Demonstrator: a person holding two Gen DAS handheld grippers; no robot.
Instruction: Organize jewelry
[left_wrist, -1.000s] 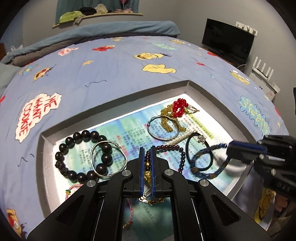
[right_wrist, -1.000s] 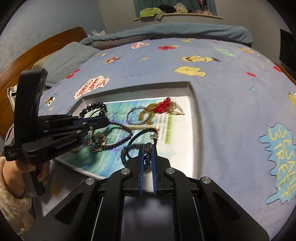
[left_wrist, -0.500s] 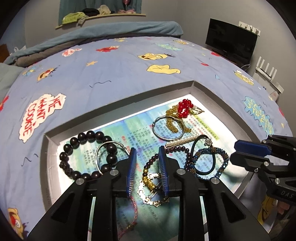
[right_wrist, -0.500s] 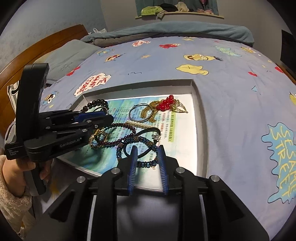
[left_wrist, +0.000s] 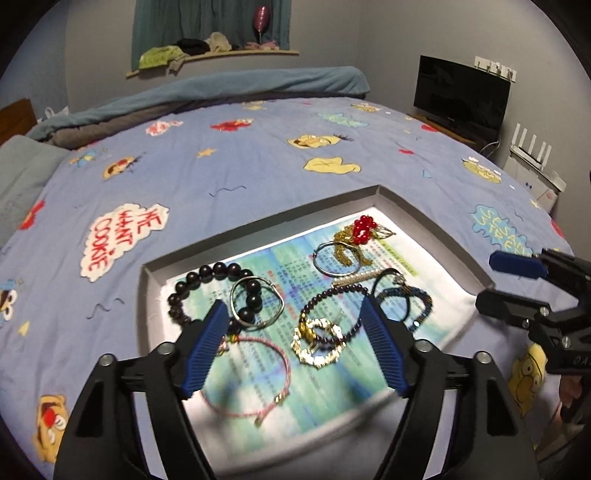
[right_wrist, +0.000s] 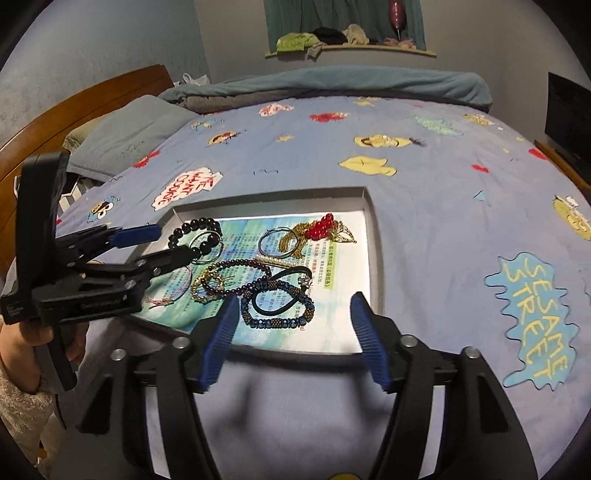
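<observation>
Reading "SESAME STREET" on bedspread (right_wrist: 532, 317)

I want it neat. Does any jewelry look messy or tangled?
Yes. In the tray, the purple bead bracelet lies tangled over the gold chain bracelet, and the blue beaded bracelet overlaps a black loop. Nothing has spilled out.

- We see a shallow grey tray (left_wrist: 436, 221) on the bed, lined with printed paper.
- Black bead bracelet (left_wrist: 199, 275) overlaps a silver bangle (left_wrist: 256, 301) at its left end.
- Red beads (left_wrist: 364, 229) top a gold chain at the far corner.
- Blue beaded bracelet (right_wrist: 277, 308) lies flat near the front.
</observation>
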